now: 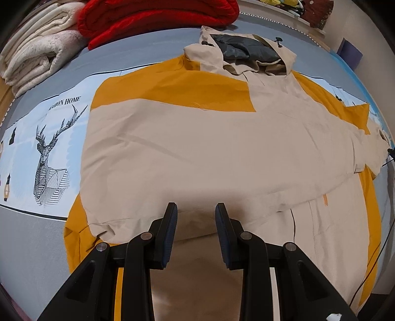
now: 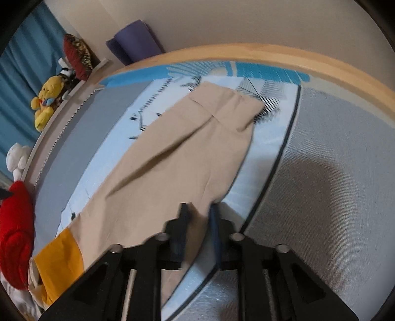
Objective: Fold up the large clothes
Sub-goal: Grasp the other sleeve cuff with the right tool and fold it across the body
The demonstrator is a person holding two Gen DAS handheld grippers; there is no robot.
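Observation:
A large beige and mustard hooded jacket (image 1: 197, 138) lies flat on the bed, hood (image 1: 246, 49) at the far end. One sleeve is folded across its body. My left gripper (image 1: 196, 210) is open and empty just above the jacket's near hem. In the right wrist view the other beige sleeve (image 2: 185, 153) stretches away over the sheet, cuff far. My right gripper (image 2: 200, 210) is open, its jaws astride the sleeve's near right edge, with fabric between them.
The bed has a grey and light blue sheet with a deer print (image 1: 49, 160). Folded cream blankets (image 1: 37, 49) and a red blanket (image 1: 153, 17) lie at the far left. A wooden bed rail (image 2: 271, 54), plush toys (image 2: 47, 98) and a purple mat (image 2: 135, 42) line the edges.

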